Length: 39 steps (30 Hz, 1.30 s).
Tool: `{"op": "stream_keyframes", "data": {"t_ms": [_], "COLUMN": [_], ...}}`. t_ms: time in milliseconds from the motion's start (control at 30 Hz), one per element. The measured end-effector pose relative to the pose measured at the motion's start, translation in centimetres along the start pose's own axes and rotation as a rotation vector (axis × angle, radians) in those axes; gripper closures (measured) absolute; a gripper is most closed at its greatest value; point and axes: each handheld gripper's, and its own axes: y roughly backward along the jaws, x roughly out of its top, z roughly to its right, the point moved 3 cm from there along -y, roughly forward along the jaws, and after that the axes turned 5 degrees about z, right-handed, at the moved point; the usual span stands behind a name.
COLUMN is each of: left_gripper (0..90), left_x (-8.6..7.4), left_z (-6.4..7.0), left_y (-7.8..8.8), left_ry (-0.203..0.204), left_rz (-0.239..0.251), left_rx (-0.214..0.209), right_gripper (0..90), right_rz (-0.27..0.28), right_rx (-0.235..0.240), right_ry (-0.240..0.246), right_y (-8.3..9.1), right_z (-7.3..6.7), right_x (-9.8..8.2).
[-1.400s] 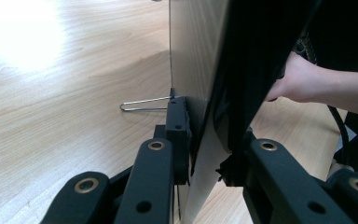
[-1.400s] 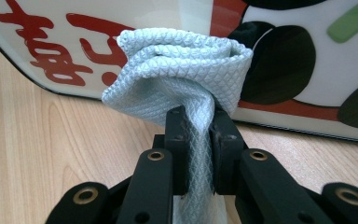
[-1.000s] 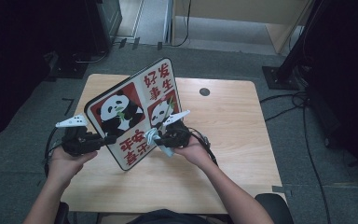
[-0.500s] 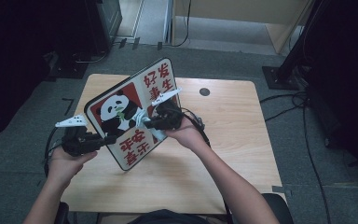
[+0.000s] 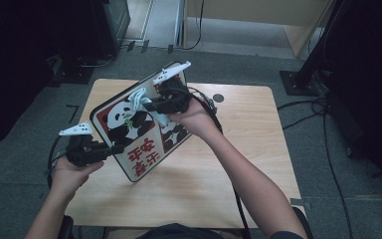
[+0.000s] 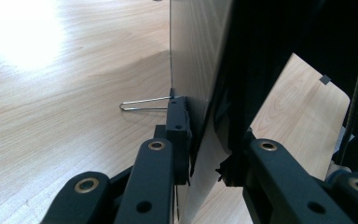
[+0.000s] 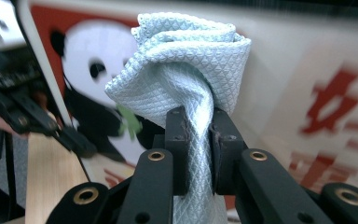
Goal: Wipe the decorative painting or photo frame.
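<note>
Wooden table (image 5: 238, 174) carried the whole setup, light grain, with grey carpet around it. A small dark round spot (image 5: 219, 98) sat on the top near the far edge.

Panda sign board (image 5: 129, 144) was held above the table's left half, tilted, its printed face turned up toward the high camera: two pandas on red ground and red characters on white, inside a black border. In the left gripper view the board (image 6: 193, 56) appeared edge-on and upright over the tabletop, with a thin wire loop (image 6: 144, 103) lying level beside its near edge.

Left gripper (image 5: 110, 149) sat at the board's lower left edge. Its jaws were closed onto that edge, one pad on each face, seen in its own view (image 6: 204, 149). The person's left hand (image 5: 72, 172) held the gripper body near the table's left side.

Right gripper (image 5: 146, 105) was over the upper part of the printed face, by the left panda, with the right hand (image 5: 194, 119) behind it. Jaws were drawn nearly together, pinching a pale blue cloth (image 7: 186, 70) by its gathered middle; the bunched end stood out beyond the fingertips. In the high view the cloth (image 5: 140, 99) lay against the board's face. Board behind it was motion-blurred in the right gripper view.
</note>
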Motion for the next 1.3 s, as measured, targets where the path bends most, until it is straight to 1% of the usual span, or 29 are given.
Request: {"op": "stream_keyframes", "data": {"t_ms": [133, 167, 233, 333, 633, 1033, 1300], "left_gripper": [77.6, 77.7, 77.7, 78.0, 78.0, 78.0, 78.0], "left_x": [0.0, 0.0, 0.0, 0.0, 0.0, 0.0, 0.0], "left_z": [0.0, 0.0, 0.0, 0.0, 0.0, 0.0, 0.0], "left_y": [0.0, 0.0, 0.0, 0.1, 0.1, 0.1, 0.1], "left_ry": [-0.001, -0.002, -0.005, -0.005, -0.007, -0.006, -0.007], "left_rz": [0.000, 0.000, -0.003, -0.007, -0.008, -0.008, -0.009], "left_rx": [0.001, 0.001, 0.004, 0.007, 0.009, 0.010, 0.010], "right_gripper": [80.2, 80.2, 80.3, 80.3, 80.3, 80.2, 80.2], "right_rz": [0.023, 0.025, 0.011, -0.001, -0.020, -0.020, -0.035], "right_rx": [0.007, 0.012, 0.012, 0.016, 0.031, 0.057, 0.064], "right_ry": [0.019, 0.027, 0.042, 0.045, 0.042, 0.020, 0.003], "right_y": [0.0, 0.0, -0.5, -0.9, -1.7, -2.6, -3.1], "right_z": [-0.8, -0.9, -1.5, -1.7, -1.7, -1.6, -1.7], "right_x": [2.0, 2.2, 2.6, 2.5, 1.0, -1.7, -3.3]}}
